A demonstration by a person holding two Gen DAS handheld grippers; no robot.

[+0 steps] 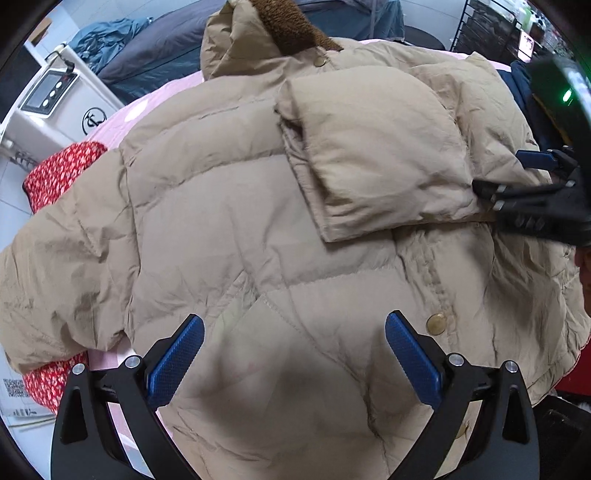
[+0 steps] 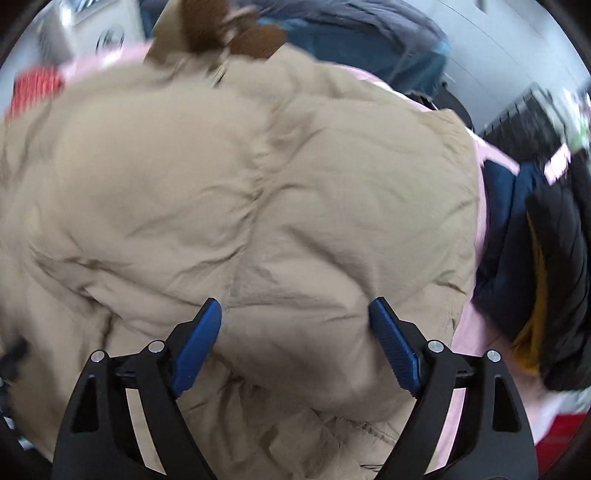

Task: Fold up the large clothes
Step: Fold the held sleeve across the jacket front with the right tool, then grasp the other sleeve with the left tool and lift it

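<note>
While I point both tools steeply down, my left gripper (image 1: 293, 354) and right gripper (image 2: 295, 343) hang spread wide, pinching nothing. The beige puffer jacket (image 1: 229, 221) lies on the pink surface (image 1: 147, 107), one sleeve (image 1: 373, 147) folded across its front, brown collar (image 1: 295, 26) at the far end.

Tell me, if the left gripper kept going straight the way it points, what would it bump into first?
Most likely the beige puffer jacket: the left gripper, jaws open and empty, points steeply down at its quilted front, near a brass snap button. How close it hovers is unclear.
</note>
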